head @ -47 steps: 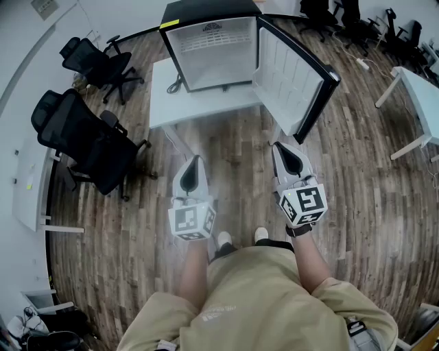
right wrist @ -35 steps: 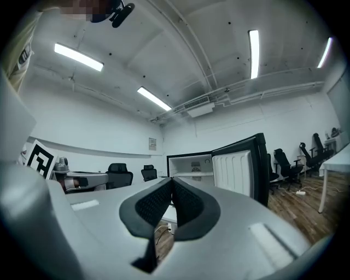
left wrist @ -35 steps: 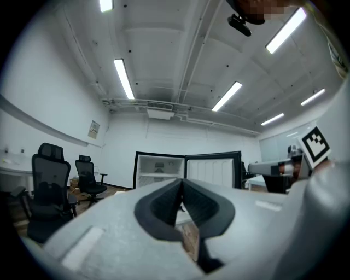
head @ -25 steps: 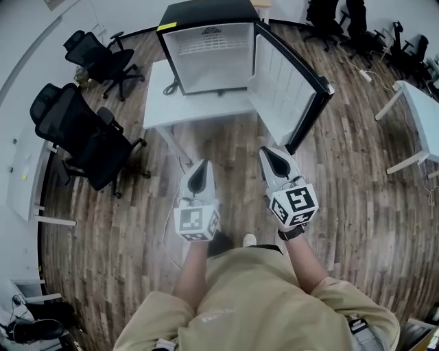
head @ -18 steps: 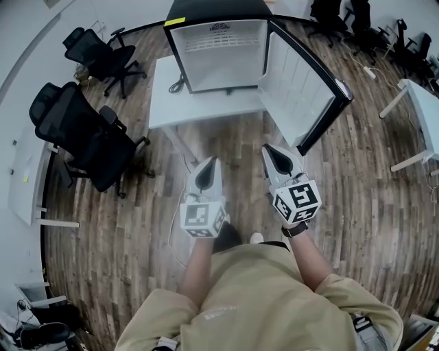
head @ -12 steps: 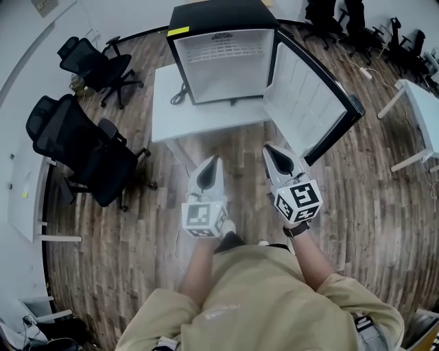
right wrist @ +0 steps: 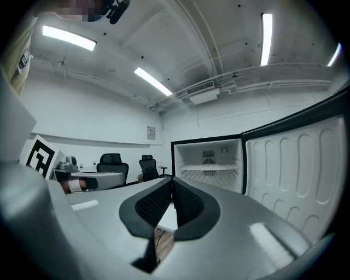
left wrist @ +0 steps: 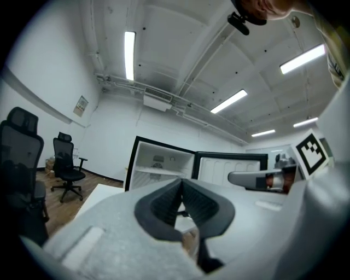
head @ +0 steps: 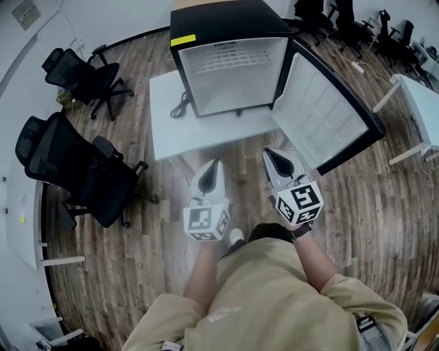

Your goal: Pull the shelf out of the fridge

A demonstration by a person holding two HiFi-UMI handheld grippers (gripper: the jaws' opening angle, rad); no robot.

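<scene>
A black mini fridge (head: pixel 230 65) stands open on a white table (head: pixel 168 127) ahead of me. Its door (head: pixel 329 116) swings out to the right. Inside, a white shelf (left wrist: pixel 158 171) (right wrist: pixel 210 167) spans the upper part of the compartment. Both grippers hang in front of my body, short of the table's near edge. My left gripper (head: pixel 215 163) (left wrist: pixel 181 183) is shut with nothing between its pads. To its right, my right gripper (head: pixel 269 152) (right wrist: pixel 171 180) is also shut and empty, just below the door's lower edge in the head view.
Two black office chairs (head: pixel 72 164) (head: pixel 79 72) stand on the wood floor to the left. A dark cable (head: pixel 180 106) lies on the table left of the fridge. Another white table (head: pixel 420 96) is at the far right, with more chairs (head: pixel 322 14) behind.
The fridge and table have come nearer and look larger as the person steps toward them. Both grippers keep their place in front of the body and stay shut.
</scene>
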